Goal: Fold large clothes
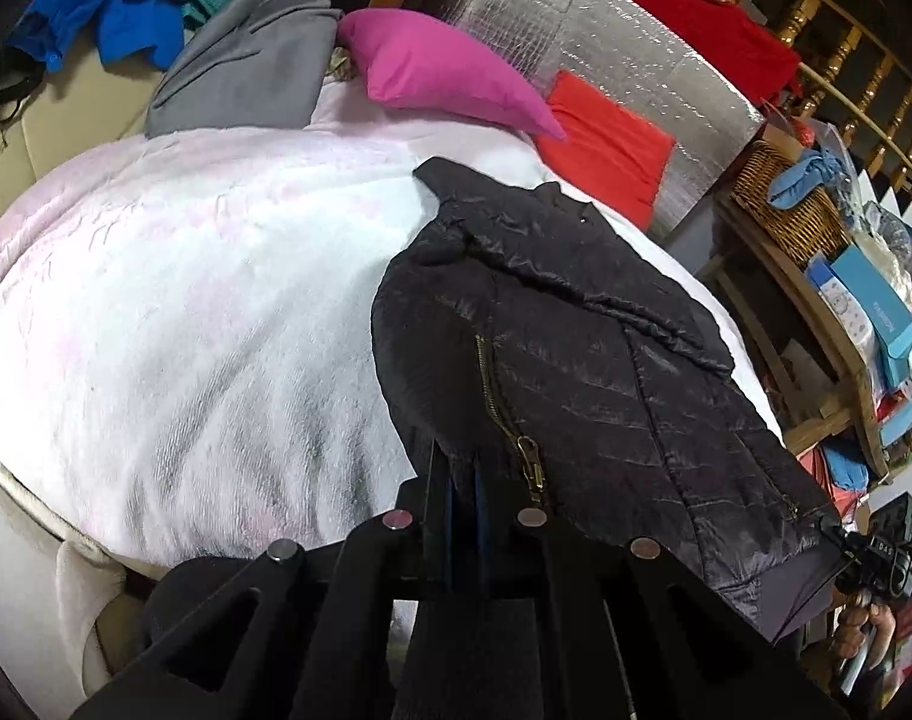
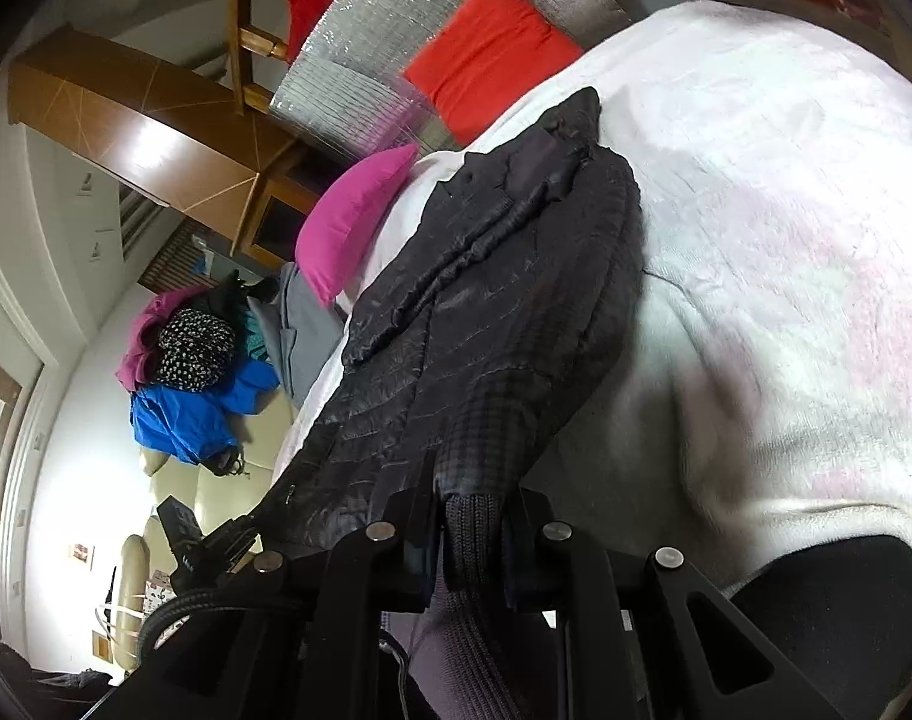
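Observation:
A black quilted jacket (image 1: 576, 330) lies lengthwise on a white and pink blanket (image 1: 186, 300), collar at the far end. My left gripper (image 1: 459, 468) is shut on its near hem beside the brass zipper (image 1: 525, 450). In the right wrist view the jacket (image 2: 486, 300) runs away from my right gripper (image 2: 474, 510), which is shut on the ribbed knit hem (image 2: 471, 534). Each view shows the other gripper at the opposite hem corner: the right gripper (image 1: 858, 546) held by a hand, the left gripper (image 2: 216, 546) at the lower left.
A pink pillow (image 1: 444, 72) and a red pillow (image 1: 606, 144) lean on a silver foil panel (image 1: 576, 30) at the head. A grey garment (image 1: 246, 72) and blue clothes (image 1: 114, 18) lie on the far left. A wicker basket (image 1: 786, 204) and crowded shelves stand right.

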Demonstrator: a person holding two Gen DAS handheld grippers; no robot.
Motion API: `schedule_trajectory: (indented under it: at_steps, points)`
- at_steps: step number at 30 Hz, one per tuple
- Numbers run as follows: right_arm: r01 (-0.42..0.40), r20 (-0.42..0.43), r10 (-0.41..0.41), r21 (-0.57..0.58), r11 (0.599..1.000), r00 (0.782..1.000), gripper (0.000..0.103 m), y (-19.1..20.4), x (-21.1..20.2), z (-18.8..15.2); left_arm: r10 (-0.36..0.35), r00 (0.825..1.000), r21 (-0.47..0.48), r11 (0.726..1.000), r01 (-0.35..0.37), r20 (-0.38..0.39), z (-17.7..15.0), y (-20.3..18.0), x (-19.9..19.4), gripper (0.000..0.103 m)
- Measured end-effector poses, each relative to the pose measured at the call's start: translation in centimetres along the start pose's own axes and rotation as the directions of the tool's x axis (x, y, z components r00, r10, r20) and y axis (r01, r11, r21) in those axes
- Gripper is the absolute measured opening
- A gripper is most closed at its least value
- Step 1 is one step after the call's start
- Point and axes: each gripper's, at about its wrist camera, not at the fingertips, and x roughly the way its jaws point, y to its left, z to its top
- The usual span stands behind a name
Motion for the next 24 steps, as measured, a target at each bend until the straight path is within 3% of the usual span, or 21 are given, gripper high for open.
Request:
schedule_trajectory:
  at_steps: [17,24]
  points:
    - [0.005,-0.021,-0.005,0.024,1.0,1.0,0.017,-1.2,1.1,-1.0,0.053,0.998,0.016,0.999,-0.052,-0.041,-0.6,-0.3,1.0,0.006]
    - [0.026,-0.036,-0.025,0.034,0.999,0.999,0.017,-1.8,1.8,-0.9,0.152,0.987,0.072,0.986,-0.148,-0.052,-0.8,-1.5,1.6,0.006]
